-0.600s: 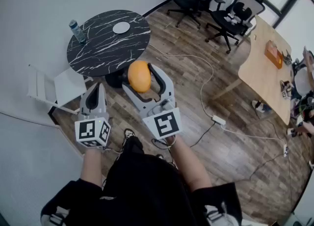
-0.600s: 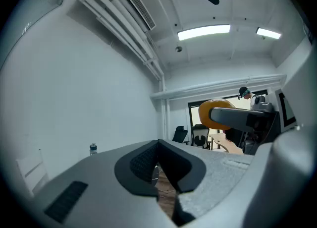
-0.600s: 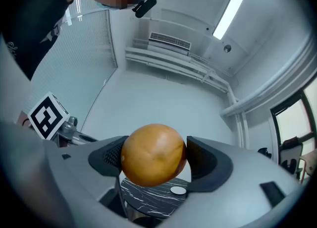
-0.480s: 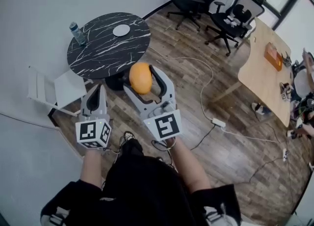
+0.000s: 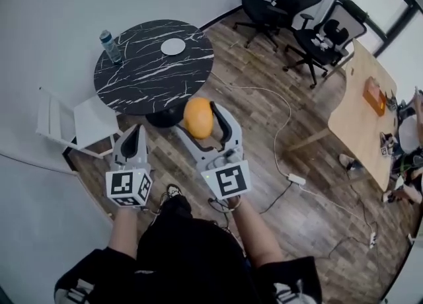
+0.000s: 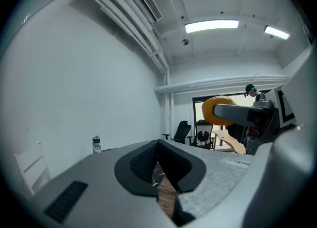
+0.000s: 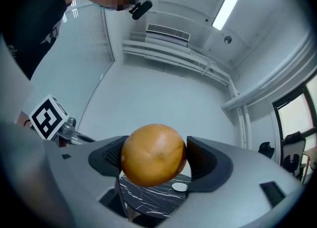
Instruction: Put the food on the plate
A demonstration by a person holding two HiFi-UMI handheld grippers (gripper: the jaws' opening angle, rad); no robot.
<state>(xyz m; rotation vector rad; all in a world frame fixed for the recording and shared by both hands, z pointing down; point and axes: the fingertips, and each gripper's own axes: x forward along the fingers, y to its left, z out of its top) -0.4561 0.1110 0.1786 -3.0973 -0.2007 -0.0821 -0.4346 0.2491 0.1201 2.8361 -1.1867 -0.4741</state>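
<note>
A round orange-yellow food item (image 5: 197, 117) is gripped between the widely spread fingers of the right gripper (image 5: 203, 119). It is held in the air over the wooden floor (image 5: 264, 144), just on the near side of the round black marble-patterned table (image 5: 142, 81). A small round white plate (image 5: 173, 46) is seen on the table's far part, well apart from the food. A clear plastic bottle (image 5: 110, 46) is stood at the table's left edge. The left gripper (image 5: 130, 136) is held off the table's near-left edge, fingers closed on each other.
</note>
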